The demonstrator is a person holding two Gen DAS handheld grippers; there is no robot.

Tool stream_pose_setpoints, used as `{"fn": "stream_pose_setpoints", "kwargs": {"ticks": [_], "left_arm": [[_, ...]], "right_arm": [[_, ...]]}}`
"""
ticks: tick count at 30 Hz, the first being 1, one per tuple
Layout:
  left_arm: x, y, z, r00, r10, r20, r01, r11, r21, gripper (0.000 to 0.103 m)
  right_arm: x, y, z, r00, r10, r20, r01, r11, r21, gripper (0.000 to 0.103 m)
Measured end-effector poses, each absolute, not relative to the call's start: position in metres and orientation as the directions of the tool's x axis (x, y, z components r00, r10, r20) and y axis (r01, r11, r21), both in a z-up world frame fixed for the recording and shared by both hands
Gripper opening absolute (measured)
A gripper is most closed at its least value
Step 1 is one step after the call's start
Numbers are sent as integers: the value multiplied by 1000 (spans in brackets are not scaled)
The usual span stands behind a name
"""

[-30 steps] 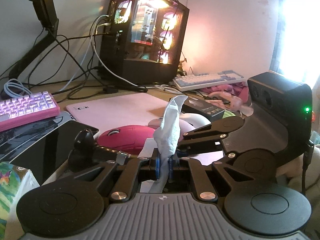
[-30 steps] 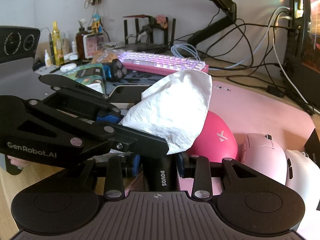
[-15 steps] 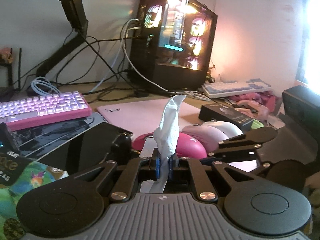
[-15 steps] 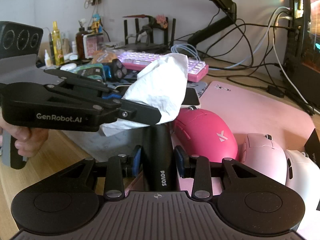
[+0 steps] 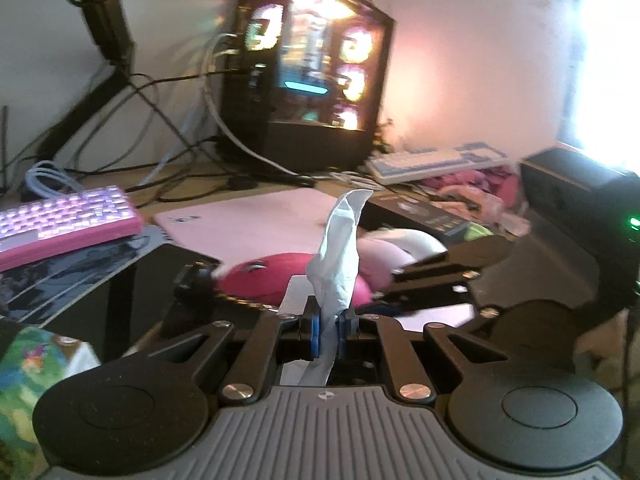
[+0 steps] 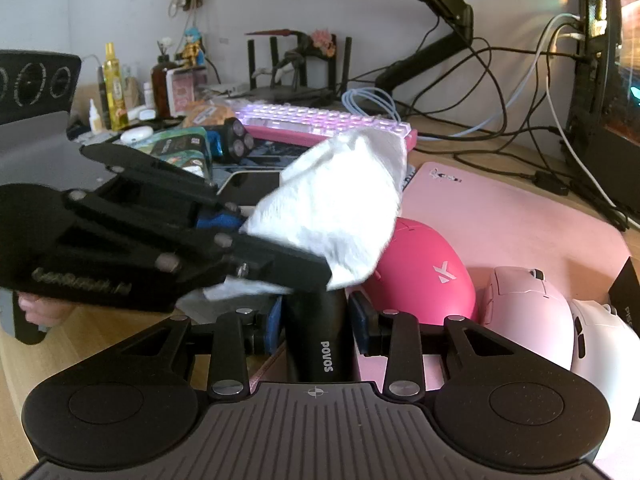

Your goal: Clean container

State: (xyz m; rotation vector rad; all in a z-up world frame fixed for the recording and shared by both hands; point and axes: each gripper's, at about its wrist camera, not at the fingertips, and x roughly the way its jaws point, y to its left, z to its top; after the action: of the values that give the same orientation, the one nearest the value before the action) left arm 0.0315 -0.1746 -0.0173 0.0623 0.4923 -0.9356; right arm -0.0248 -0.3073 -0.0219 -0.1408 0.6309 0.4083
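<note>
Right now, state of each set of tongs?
Left tongs: shut on the white tissue.
Right tongs: shut on the black POVOS device.

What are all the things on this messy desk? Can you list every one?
Tissue: one, white, pinched in the left gripper.
POVOS device: one, black, between the right jaws.
Computer mice: three, hot pink, pale pink, white, side by side on the mat.
Mouse mat: one, pink, on the desk.
Lit keyboard: one, pink, behind the tissue.
Second keyboard: one, white and blue, far right in the left view.
Computer tower: one, black with glowing fans, at the back.
Shaver head: one, black, three rings.
Yellow bottle: one, far left.
Left gripper: black, shut on the tissue.
Right gripper: black, shut on the device.
</note>
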Motion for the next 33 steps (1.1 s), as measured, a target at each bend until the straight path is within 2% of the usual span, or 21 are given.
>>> {"fn": "stream_pose_setpoints", "kwargs": {"ticks": [12,25,33], "left_arm": [[32,-174,-21,474,-768,-430,789,587,-180,12],[45,-164,-17,614,-659,-435,670,726,-155,12],[39,-169,-15,589,-679,-438,706,696,-129,12]], "right_arm": [[-24,-310,-21,732,325,-598,-412,911,-9,39],[-25,-307,-22,732,325,-598,-412,911,-10,39],[-25,-306,-22,732,326,-598,-412,911,-7,39]]}}
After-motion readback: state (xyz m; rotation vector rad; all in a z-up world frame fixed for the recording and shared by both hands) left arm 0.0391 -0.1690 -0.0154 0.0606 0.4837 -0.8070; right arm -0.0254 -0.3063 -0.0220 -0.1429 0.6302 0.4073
